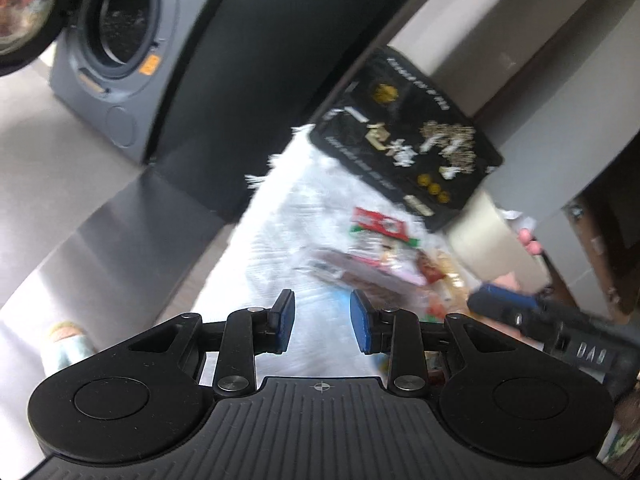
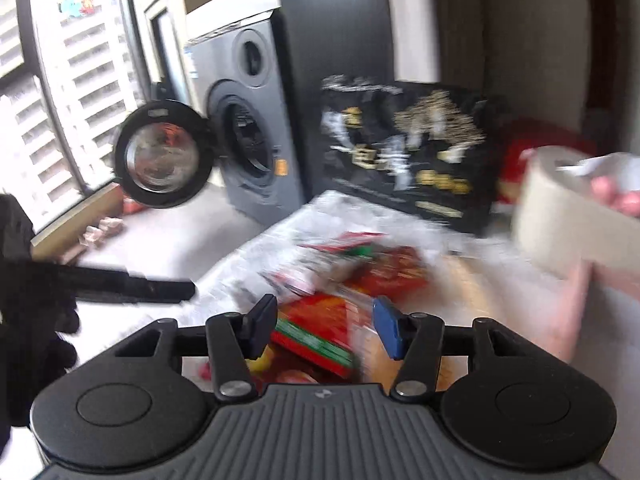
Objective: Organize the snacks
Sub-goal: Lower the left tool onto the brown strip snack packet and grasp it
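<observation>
Counting what's readable: one black box with gold print [image 2: 404, 152] standing at the far edge of the desk [image 1: 256, 264], which is under a white plastic sheet; one beige container [image 2: 560, 224] on the right, a bare hand [image 2: 616, 196] on its rim, contents not visible. Snack packets [image 2: 344, 276] lie loose in a pile mid-desk, right of centre; motion blur is heavy, so probably four or five, red and green wrappers mostly. None are in a container. Left tool [image 1: 322, 322]: jaws narrowly apart, nothing between them, hanging over the white sheet. Right tool [image 2: 325, 330]: jaws apart over a red-green packet [image 2: 316, 330], pads not touching it as far as I can see. One washing machine [image 2: 256, 132] far left, door open.
</observation>
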The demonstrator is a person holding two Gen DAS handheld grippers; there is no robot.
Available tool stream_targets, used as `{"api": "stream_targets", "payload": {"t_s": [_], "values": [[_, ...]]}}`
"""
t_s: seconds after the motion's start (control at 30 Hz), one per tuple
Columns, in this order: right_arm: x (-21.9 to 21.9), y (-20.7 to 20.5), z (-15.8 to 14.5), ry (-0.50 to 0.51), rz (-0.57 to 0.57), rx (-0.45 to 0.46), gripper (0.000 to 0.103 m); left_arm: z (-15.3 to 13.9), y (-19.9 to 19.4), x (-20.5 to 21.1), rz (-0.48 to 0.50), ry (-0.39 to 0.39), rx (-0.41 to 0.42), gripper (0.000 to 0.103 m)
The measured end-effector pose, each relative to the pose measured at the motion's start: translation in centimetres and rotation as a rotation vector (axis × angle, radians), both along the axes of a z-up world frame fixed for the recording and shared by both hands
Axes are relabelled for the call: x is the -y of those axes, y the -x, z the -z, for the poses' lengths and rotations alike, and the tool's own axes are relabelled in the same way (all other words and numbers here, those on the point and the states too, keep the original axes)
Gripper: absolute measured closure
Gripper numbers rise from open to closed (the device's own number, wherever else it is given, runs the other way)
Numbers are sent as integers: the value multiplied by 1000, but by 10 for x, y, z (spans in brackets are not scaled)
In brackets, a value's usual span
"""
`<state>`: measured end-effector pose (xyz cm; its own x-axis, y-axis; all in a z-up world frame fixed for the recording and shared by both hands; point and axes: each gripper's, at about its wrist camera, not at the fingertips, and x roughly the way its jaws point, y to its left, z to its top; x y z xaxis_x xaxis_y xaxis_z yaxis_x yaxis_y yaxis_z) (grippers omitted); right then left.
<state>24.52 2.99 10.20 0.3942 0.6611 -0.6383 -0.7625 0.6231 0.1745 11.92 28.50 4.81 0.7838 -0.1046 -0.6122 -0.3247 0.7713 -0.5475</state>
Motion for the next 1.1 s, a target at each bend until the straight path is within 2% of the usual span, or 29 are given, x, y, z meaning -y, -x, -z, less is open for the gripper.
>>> {"api": "stream_targets", "payload": {"t_s": [0.1, 0.2, 0.3, 0.43, 0.57, 0.67, 0.83, 0.93, 1.03, 1.1], "values": [[-35, -3, 4, 29, -73, 26, 49, 1, 6, -1, -27, -56, -5, 69], [-78, 3, 13, 127, -173, 95, 49, -1, 17, -1, 22, -113, 81, 69], [-113, -1, 30, 219, -230, 63, 49, 0, 24, -6, 4, -114, 79, 69], [-127, -2, 46, 292, -228, 69, 49, 7, 28, -21, -19, -24, 56, 69], [-122, 2, 43, 297, -236, 30, 50, 15, 27, -30, -18, 94, 57, 69], [-105, 8, 34, 272, -234, 3, 57, 20, 24, -29, -2, 172, 59, 69], [-69, 19, 17, 161, -235, -136, 63, 21, 13, -14, 50, 238, 57, 69], [-55, 42, 18, 160, -258, -128, 63, 19, 3, -6, 29, 209, 40, 69], [-39, 63, 18, 152, -255, -87, 63, 9, -5, 4, -5, 110, 37, 69], [-27, 77, 15, 147, -234, -24, 63, -1, -9, 16, 8, 22, 34, 68]]}}
